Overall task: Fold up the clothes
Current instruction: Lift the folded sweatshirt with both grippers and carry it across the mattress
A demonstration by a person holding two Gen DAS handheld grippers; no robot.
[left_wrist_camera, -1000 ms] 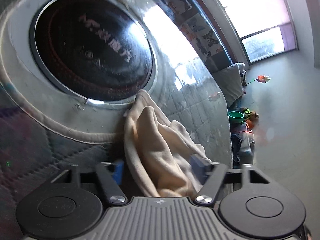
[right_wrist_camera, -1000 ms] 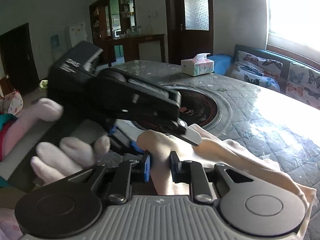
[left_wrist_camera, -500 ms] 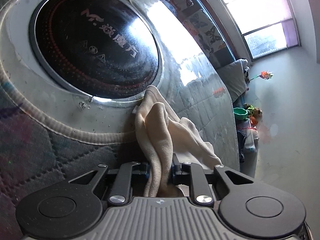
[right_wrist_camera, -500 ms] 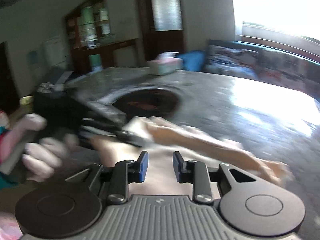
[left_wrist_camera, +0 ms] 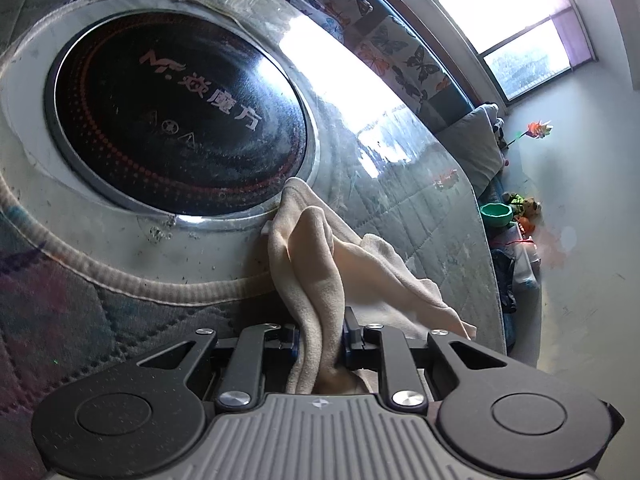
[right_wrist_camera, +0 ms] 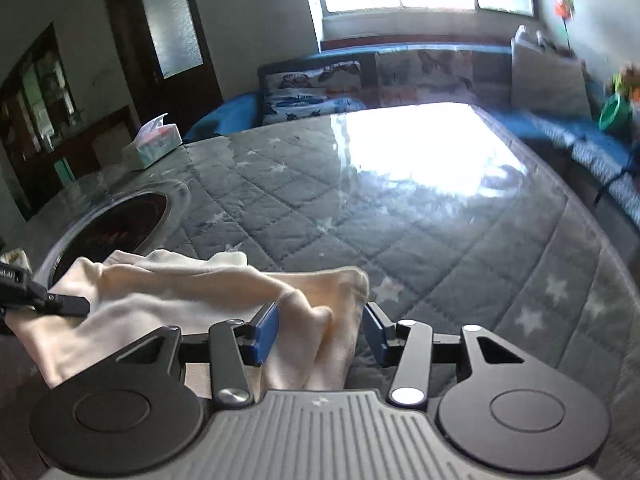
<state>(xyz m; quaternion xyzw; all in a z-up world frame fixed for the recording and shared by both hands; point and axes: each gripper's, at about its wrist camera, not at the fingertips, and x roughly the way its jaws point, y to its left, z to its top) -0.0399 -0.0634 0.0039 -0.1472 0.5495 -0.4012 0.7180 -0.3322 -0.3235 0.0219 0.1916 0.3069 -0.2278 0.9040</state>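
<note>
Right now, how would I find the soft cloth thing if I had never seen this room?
Find the grey quilted table with the round black glass plate in it. By that plate's rim lies a cream cloth, the only soft, crumpled thing on the table.

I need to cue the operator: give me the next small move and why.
Probably close the right gripper: its jaws stand open around a bunched end of the cream garment, while the left gripper is already shut on the other end.

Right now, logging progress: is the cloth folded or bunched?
Bunched: the cloth hangs in loose creases from the shut left gripper, with no flat, even layers.
</note>
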